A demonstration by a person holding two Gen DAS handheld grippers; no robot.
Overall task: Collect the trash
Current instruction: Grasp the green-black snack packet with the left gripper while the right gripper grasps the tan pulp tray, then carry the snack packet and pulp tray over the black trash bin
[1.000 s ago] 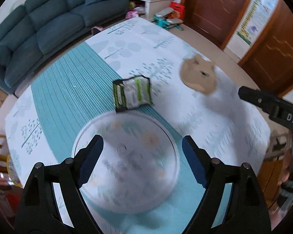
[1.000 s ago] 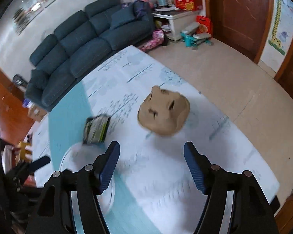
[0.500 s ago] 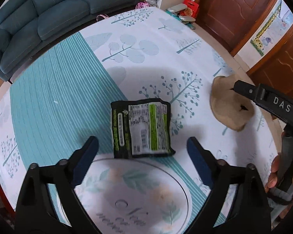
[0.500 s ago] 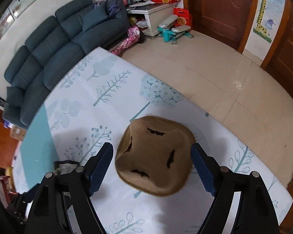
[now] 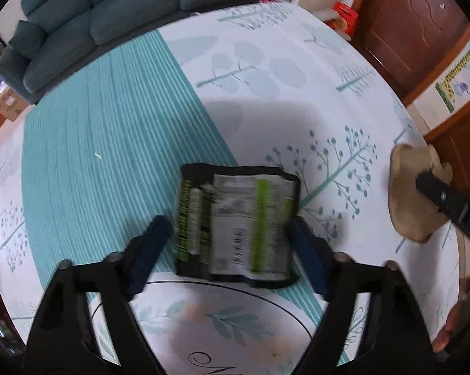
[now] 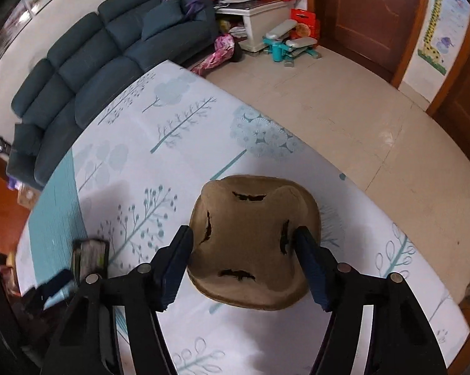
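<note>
On the table (image 5: 266, 62), under its white and teal tree-print cloth, I have two bits of trash lined up, one per tool. Largest is the brown pulp tray (image 6: 256, 243), lying near the table's right edge; my right gripper (image 6: 244, 262) has its fingers spread open to either side of it, pads close to its flanks, contact not certain. Next, the black-and-green wrapper (image 5: 238, 225) lies flat on the cloth just beyond the round plate (image 5: 203, 312); my left gripper (image 5: 231, 250) is open too, straddling the wrapper's lower half. Risks as I judge them: the tray is wide and soft-walled, so a squeeze may buckle it or squirt it toward the near edge and off. The wrapper is thin and flat; closing may only slide it onto the plate or pinch cloth with it. Wrapper print is motion-blurred, unreadable. Plate is cut off at the frame bottom. No bin anywhere in view.
</note>
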